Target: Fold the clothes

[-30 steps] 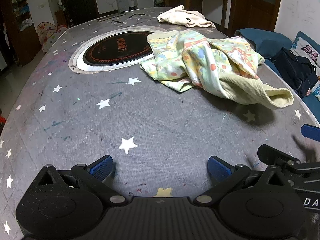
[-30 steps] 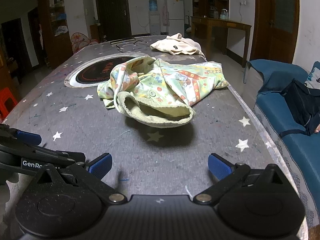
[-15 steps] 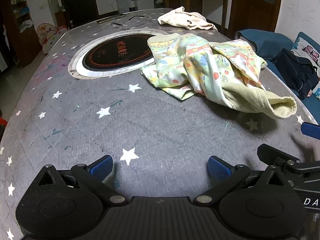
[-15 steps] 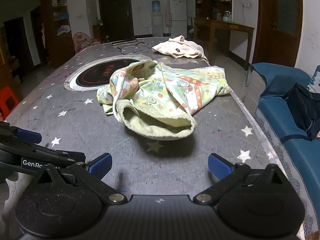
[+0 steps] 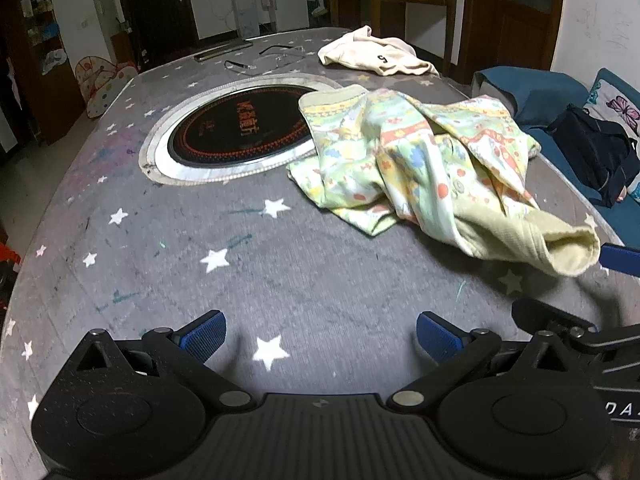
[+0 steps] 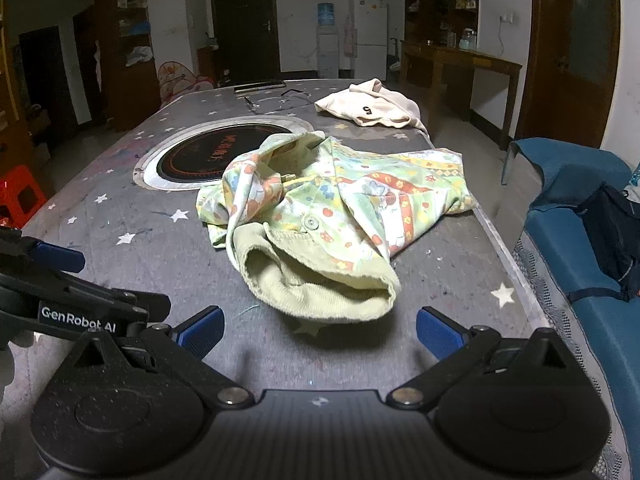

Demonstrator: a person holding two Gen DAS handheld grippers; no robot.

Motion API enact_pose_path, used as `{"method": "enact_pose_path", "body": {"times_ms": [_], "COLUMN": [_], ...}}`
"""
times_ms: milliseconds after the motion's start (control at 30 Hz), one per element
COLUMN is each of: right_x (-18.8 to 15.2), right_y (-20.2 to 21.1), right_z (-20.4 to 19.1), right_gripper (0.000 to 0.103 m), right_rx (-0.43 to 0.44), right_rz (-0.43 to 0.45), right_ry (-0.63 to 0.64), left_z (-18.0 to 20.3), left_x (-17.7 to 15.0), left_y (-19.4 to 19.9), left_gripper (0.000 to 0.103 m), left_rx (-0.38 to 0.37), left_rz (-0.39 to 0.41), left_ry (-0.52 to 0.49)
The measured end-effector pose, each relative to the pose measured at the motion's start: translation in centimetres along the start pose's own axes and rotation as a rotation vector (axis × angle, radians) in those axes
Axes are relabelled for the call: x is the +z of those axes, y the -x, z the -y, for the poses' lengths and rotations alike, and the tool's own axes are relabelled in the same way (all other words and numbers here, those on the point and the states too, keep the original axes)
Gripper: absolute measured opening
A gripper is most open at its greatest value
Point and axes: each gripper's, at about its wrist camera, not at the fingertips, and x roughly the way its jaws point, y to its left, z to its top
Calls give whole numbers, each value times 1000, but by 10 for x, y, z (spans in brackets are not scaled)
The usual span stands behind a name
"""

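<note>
A crumpled yellow-green patterned child's garment (image 5: pixel 420 176) lies on the grey star-print table cover (image 5: pixel 280 272), with a ribbed cuff (image 5: pixel 560 248) pointing toward me. It also shows in the right wrist view (image 6: pixel 328 216), cuff (image 6: pixel 320 288) nearest. My left gripper (image 5: pixel 320 336) is open and empty, low over the cover, left of the garment. My right gripper (image 6: pixel 320 332) is open and empty, just short of the cuff. A cream garment (image 5: pixel 376 56) with the number 5 lies at the far end, and shows in the right wrist view (image 6: pixel 372 108).
A round black hotplate (image 5: pixel 240 136) is set into the table behind the garment. A cable (image 5: pixel 272 56) and a flat bar (image 5: pixel 224 50) lie at the far end. A blue sofa (image 6: pixel 592 280) with a dark bag (image 6: pixel 612 232) stands along the table's right edge.
Both grippers have moved forward toward the patterned garment, which looms larger. Both stay open and the garment has not moved.
</note>
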Motion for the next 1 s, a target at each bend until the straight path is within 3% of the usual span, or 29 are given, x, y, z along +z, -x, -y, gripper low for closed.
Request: {"method": "enact_pose_path", "body": {"times_ms": [333,733,1000], "right_x": [17,33,45], "right_y": [-2,-5,-10], "right_z": [3,18,26], "right_gripper": [103,103,100], "right_rx": [11,59,47], "right_rz": [8,18,41], "right_ry": [37,-19,-25], "left_z": [-1,3,1], "left_x": [20,43,58], "left_y": [4,6,10], "left_gripper": [103,103,103], "left_rx": [4,9,-4], "left_rz": [33,65,109], "left_ry": [-12,-22,3]}}
